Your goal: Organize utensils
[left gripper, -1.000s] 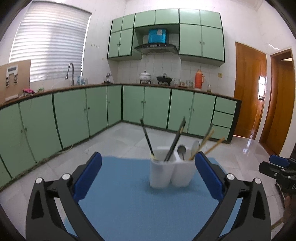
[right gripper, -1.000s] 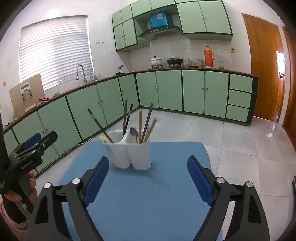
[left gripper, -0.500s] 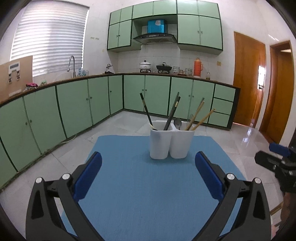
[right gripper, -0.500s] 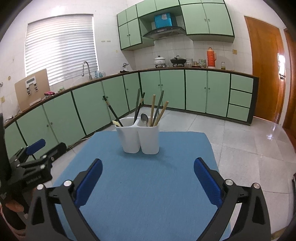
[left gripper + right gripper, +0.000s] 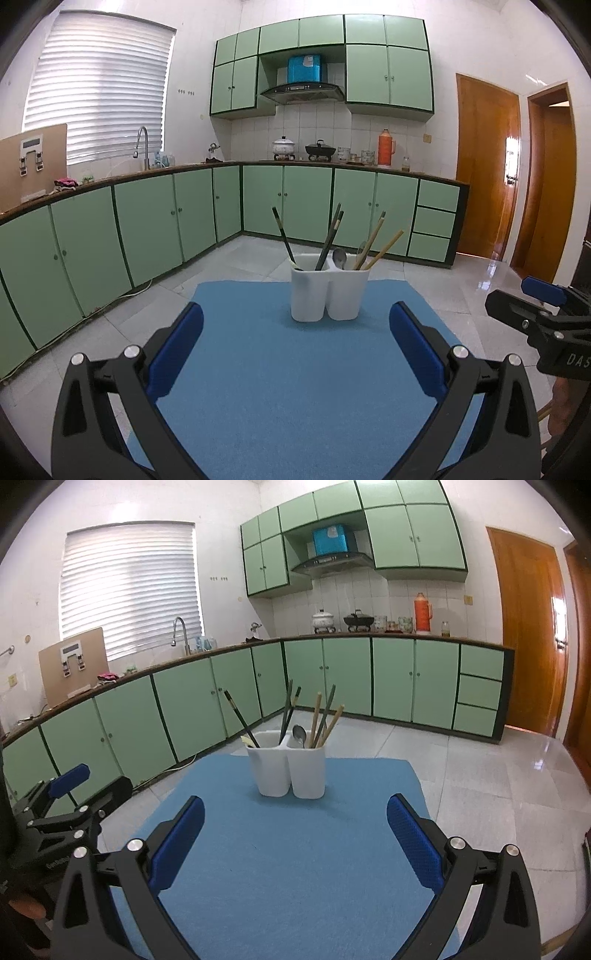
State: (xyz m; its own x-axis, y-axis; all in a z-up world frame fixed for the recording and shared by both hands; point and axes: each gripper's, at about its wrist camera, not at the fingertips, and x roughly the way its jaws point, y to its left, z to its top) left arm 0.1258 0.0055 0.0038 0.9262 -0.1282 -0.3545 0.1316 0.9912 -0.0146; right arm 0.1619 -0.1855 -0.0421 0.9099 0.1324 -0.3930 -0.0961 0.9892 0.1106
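Observation:
A white two-compartment utensil holder (image 5: 327, 291) stands upright near the far end of a blue mat (image 5: 295, 387); it also shows in the right wrist view (image 5: 288, 770). It holds dark chopsticks (image 5: 282, 232), wooden chopsticks (image 5: 380, 245) and a metal spoon (image 5: 339, 257). My left gripper (image 5: 295, 343) is open and empty, well short of the holder. My right gripper (image 5: 295, 827) is open and empty, also short of it. Each gripper appears at the edge of the other's view: the right gripper (image 5: 532, 317) and the left gripper (image 5: 70, 801).
The blue mat (image 5: 295, 867) covers a table in a kitchen. Green floor cabinets (image 5: 147, 221) run along the left and back walls. A tiled floor (image 5: 480, 768) lies beyond the mat. Wooden doors (image 5: 487, 166) stand at the right.
Both grippers have pulled back and risen a little from the holder, which now looks smaller and farther. Both stay open and empty.

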